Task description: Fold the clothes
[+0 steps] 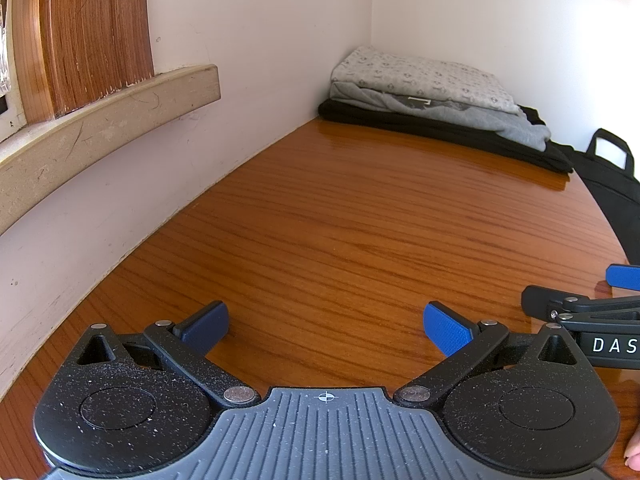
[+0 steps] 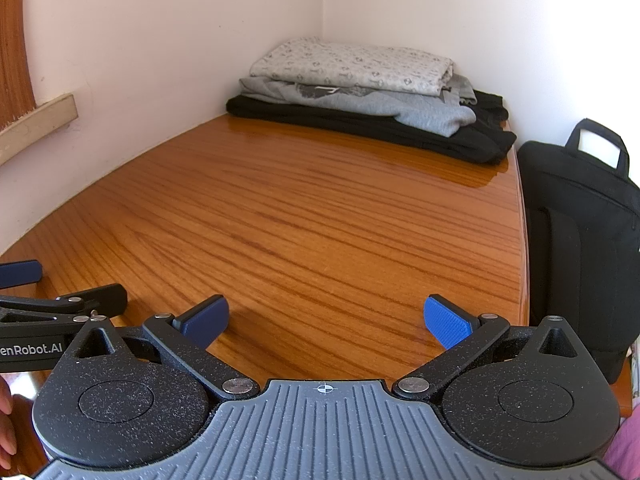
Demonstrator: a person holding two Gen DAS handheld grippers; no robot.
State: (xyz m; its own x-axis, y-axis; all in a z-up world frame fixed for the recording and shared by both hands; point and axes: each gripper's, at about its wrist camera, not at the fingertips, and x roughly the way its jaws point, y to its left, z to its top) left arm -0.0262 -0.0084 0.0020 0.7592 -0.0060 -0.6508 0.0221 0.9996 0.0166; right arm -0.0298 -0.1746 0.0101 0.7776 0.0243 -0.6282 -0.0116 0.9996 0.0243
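A stack of folded clothes (image 1: 432, 96) (image 2: 360, 88) lies in the far corner of the wooden table (image 1: 340, 220) (image 2: 300, 208): a patterned light cloth on top, a grey garment under it, a black one at the bottom. My left gripper (image 1: 326, 326) stands open low over the near part of the table, nothing between its blue pads. My right gripper (image 2: 326, 320) is open too, side by side with the left and far from the stack. Each gripper shows at the edge of the other's view.
White walls close the table on the left and at the back. A wooden ledge (image 1: 108, 120) juts from the left wall. A black bag (image 2: 580, 232) with a handle stands beyond the table's right edge. Fingers of a hand (image 2: 6, 420) show at the frame edge.
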